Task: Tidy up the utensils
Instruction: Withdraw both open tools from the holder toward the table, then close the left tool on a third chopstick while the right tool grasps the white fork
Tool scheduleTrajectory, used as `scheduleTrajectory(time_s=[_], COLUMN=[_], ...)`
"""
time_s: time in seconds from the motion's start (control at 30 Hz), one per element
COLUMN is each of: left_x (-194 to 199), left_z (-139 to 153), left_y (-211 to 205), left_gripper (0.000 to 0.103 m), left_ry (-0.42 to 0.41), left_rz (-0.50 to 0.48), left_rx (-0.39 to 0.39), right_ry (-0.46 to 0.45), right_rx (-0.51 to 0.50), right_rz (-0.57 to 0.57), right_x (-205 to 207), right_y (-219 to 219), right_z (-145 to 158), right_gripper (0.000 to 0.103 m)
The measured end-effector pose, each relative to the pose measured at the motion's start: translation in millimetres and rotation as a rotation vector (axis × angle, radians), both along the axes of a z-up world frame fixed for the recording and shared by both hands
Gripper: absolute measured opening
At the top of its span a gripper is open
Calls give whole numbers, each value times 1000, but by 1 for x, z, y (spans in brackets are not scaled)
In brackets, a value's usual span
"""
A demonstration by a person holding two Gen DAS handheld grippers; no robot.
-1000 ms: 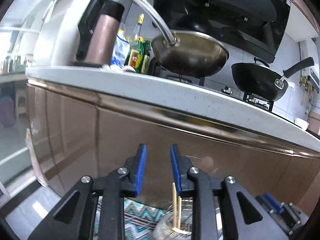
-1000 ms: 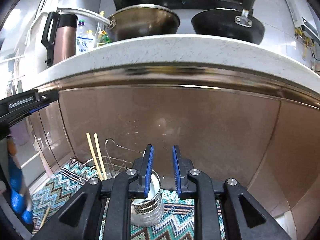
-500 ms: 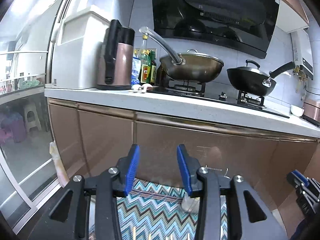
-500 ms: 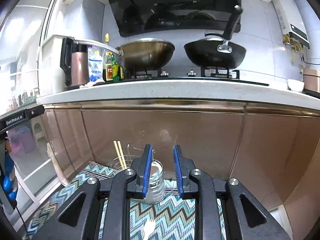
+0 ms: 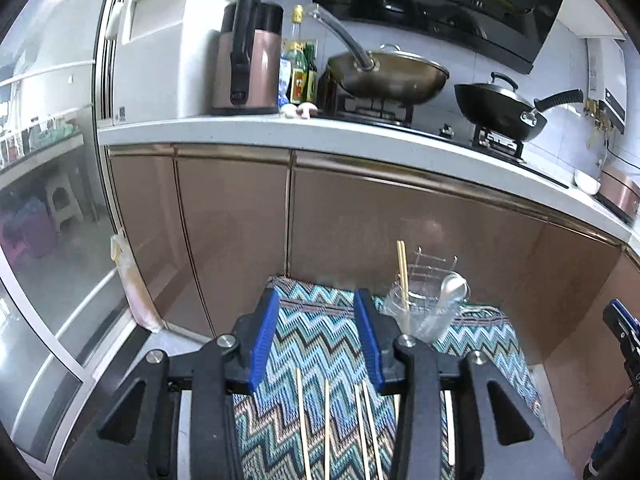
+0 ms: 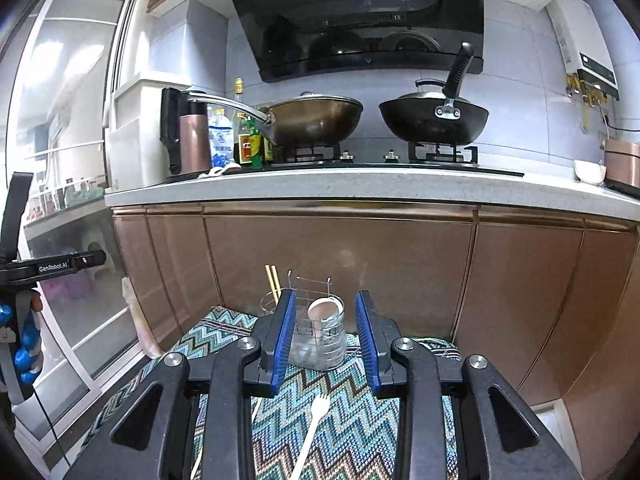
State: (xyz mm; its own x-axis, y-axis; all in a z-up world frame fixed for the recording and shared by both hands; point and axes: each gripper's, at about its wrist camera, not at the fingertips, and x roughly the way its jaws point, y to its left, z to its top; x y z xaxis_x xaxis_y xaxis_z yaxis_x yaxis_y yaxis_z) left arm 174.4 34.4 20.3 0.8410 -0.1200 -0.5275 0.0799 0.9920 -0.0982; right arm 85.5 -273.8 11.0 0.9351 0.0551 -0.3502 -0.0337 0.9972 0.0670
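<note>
- The left gripper (image 5: pixel 316 336) stands with its jaws partly apart. Nothing lies between its blue pads (image 5: pixel 264 338), and they touch nothing.
- The left gripper hangs above a zigzag-patterned mat (image 5: pixel 320 332) spread on the floor before the copper-coloured cabinet doors (image 5: pixel 232 216).
- Four loose chopsticks (image 5: pixel 326 428) lie flat on the mat below and behind the left gripper's fingertips, roughly parallel to one another.
- The right gripper (image 6: pixel 324 334) has its jaws opening, now at a moderate gap. No object sits between the pads; the items seen in the gap stand farther back on the mat.
- A clear glass container (image 6: pixel 322 344) stands upright at the far end of the mat, close to the cabinet. A spoon (image 6: pixel 324 308) stands in it, bowl end up.
- Just beside the glass container, a wire-rimmed holder (image 6: pixel 269 303) carries two upright chopsticks (image 6: pixel 273 282).
- A white fork (image 6: pixel 314 428) lies flat on the mat below the right gripper, tines pointing toward the glass container.
- Neither gripper touches a utensil.
</note>
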Motion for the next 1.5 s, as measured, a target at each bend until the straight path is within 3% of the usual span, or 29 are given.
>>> scheduleTrajectory(time_s=[0.23,0.53,0.73,1.0,1.1,1.33,1.5], left_x=[-9,-26,-29,-14,0,37,57], left_z=[-3,3,2,-26,-47,-121,-165], left_y=[0,-2,-12,-30,-38,-60,-72], left_gripper=[37,37,37,37,37,37,37], left_ry=[6,-93,-68,99,197,428,547], left_rz=[10,20,-5,-120,-166,-196,-191], left_rx=[-15,-14,6,-17,-26,23,44], right_ry=[14,38,64,88,115,227,334], right_rx=[18,47,71,86,93,107,115], right_rz=[8,-2,-10,-6,0,14,47], right_x=[-13,-20,-21,-19,-12,18,46], right_y=[-4,-14,-19,-23,-23,-20,-11], right_z=[-4,-19,-34,-41,-47,-75,-105], right_gripper=[31,36,36,36,36,36,36])
